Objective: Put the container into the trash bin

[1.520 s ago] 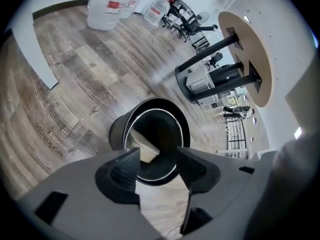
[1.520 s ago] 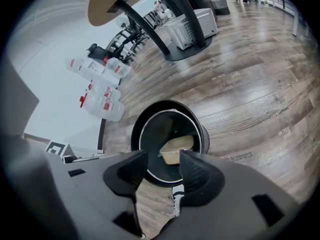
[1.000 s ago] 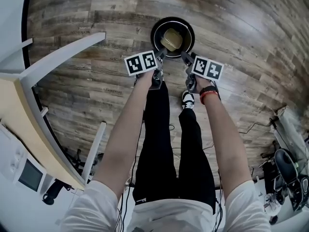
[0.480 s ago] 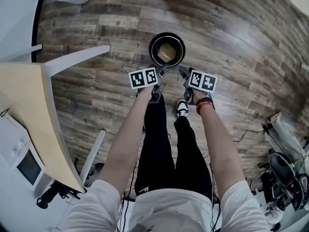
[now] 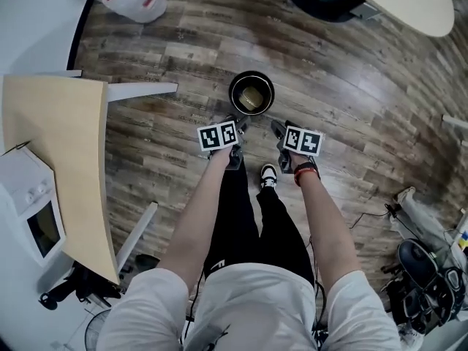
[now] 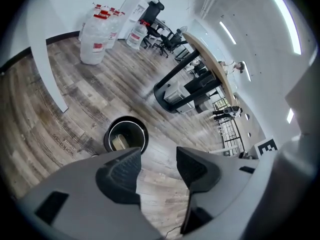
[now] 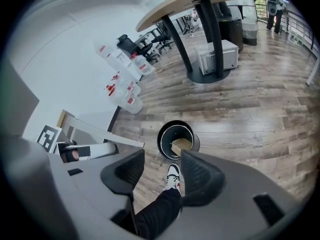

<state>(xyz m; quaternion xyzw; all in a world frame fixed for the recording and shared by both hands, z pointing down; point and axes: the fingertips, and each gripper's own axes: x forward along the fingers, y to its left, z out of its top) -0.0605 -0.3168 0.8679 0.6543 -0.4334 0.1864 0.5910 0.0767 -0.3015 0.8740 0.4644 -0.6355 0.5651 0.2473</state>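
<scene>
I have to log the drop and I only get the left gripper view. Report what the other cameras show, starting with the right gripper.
Observer: The right gripper has its jaws apart and holds nothing. Past them there is only the person's shoe.
Operator: Confirm the container from above.
Observer: In the head view the container, a tan box, lies wholly inside the trash bin.
Operator: Give me both grippers against the bin.
Observer: In the head view the left gripper hangs beside the right one. Both are on the person's side of the bin, and neither is over its rim.
</scene>
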